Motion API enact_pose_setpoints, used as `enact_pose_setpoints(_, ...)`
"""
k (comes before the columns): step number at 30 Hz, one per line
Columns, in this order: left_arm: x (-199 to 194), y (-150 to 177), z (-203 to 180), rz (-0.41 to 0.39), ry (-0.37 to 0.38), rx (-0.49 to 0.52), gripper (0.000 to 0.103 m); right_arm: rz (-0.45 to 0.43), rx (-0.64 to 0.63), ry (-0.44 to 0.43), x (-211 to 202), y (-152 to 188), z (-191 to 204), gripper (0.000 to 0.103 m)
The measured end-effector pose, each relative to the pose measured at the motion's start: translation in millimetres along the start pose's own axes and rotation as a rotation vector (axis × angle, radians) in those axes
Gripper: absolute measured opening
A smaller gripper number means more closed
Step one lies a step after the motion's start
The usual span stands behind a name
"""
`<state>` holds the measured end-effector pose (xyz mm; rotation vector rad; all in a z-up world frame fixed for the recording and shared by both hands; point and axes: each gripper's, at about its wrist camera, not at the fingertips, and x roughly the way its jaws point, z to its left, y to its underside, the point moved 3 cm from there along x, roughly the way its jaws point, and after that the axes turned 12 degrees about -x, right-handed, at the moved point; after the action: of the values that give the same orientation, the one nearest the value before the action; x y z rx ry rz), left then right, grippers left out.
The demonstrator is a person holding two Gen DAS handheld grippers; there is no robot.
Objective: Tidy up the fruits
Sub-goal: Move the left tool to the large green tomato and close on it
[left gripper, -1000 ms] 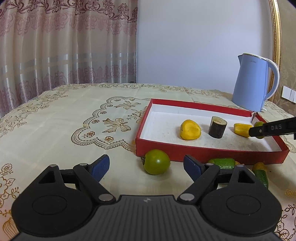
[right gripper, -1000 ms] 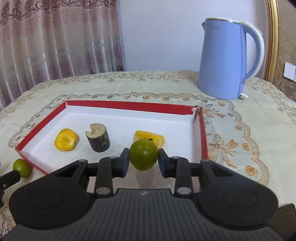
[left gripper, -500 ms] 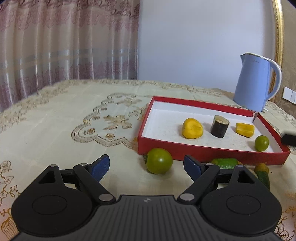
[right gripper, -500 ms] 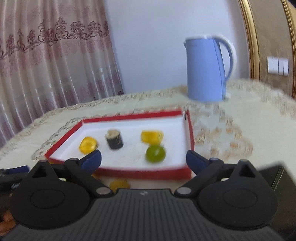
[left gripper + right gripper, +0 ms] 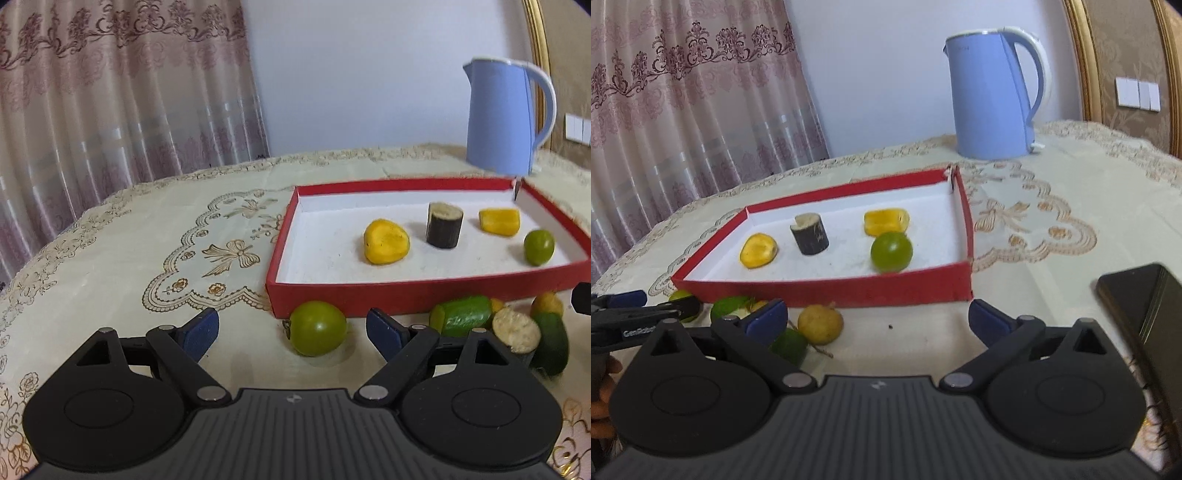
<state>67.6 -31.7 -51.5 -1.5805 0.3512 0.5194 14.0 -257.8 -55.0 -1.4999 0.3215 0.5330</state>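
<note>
Both grippers hang empty — right gripper (image 5: 877,317) with jaws opening, left gripper (image 5: 291,328) spread before a glossy green tomato (image 5: 317,333) on the embroidered tablecloth (image 5: 147,236) — as a shallow red cardboard tray (image 5: 827,291) holds a smooth round lime (image 5: 891,252), two waxy yellow pieces and a dark stub.

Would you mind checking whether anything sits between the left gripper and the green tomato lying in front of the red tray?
Nothing visible does: the green tomato lies just ahead of the open left gripper, on bare tablecloth.
</note>
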Motion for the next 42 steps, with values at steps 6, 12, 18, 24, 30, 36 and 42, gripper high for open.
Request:
enact_pose_setpoints(6,12,-4,6,0.073,0.008,-0.032,0.087,0.016,0.015,-0.023,4,1,-2,0.103)
enact_pose_setpoints(12,20,-9,9,0.100,0.016,-0.056,0.087,0.032,0.009,-0.015,6,1,-1,0.103)
enact_pose_setpoints(18,26,-9,9,0.126,0.016,-0.066,0.088,0.048,0.023,-0.019,9,2,-4,0.103)
enact_pose_setpoints(24,26,-6,12,0.122,0.024,-0.091,0.088,0.053,0.033,-0.023,9,3,-4,0.103)
enact_pose_setpoints(30,24,-6,16,0.109,0.053,-0.119,0.077,0.056,0.036,-0.025,10,3,-5,0.103)
enact_pose_setpoints(36,22,-6,17,0.098,0.085,-0.131,0.066,0.060,0.029,-0.021,10,3,-4,0.103)
enact_pose_setpoints(42,18,-4,15,0.086,0.130,-0.126,0.047,0.060,0.029,-0.021,10,3,-4,0.103)
